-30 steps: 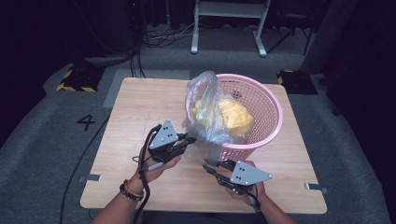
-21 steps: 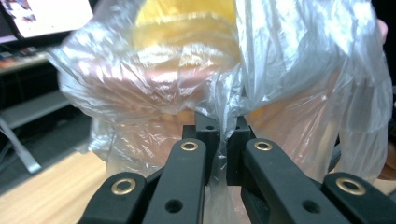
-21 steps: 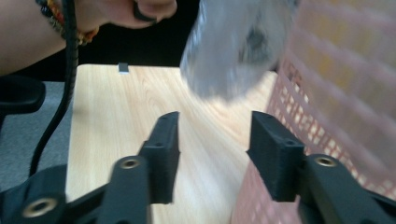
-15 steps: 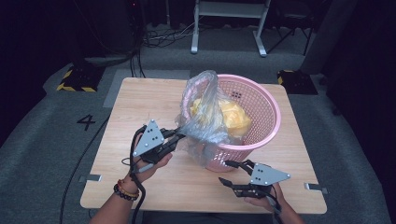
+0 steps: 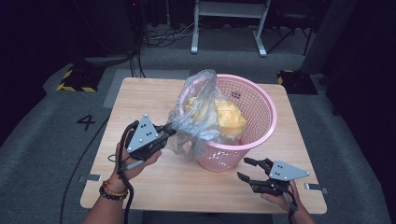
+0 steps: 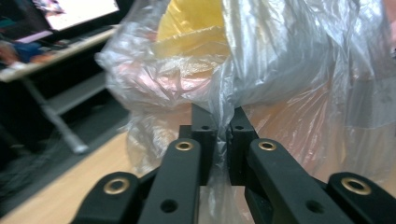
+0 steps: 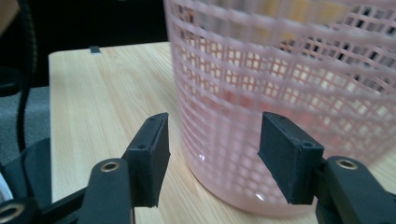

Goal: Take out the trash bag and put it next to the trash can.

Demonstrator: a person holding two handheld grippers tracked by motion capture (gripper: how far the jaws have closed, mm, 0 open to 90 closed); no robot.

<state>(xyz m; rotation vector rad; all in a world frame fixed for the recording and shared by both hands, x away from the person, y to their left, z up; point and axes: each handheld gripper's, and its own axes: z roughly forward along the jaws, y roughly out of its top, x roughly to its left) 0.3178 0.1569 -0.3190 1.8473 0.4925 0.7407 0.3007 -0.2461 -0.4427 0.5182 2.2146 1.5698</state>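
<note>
A pink mesh basket [image 5: 261, 100] stands on the wooden table [image 5: 140, 100], tilted toward me. A clear plastic bag [image 5: 196, 116] lines it, draped over the near-left rim, with yellow stuff [image 5: 229, 116] inside. My left gripper [image 5: 169, 132] is shut on the bag's edge, left of the basket; in the left gripper view the film [image 6: 261, 70] is pinched between the jaws [image 6: 223, 126]. My right gripper [image 5: 245, 169] is open near the table's front right, just in front of the basket wall [image 7: 280, 79], with nothing between its fingers [image 7: 152, 149].
Bare table lies left of the basket and along the front edge. A white frame on legs [image 5: 229, 23] and cables stand on the floor behind the table. A "4" marking [image 5: 87, 122] is on the grey floor at left.
The left gripper has pulled the bag's edge left and toward me, stretching it over the rim. The right gripper has moved back to the front right and opened.
</note>
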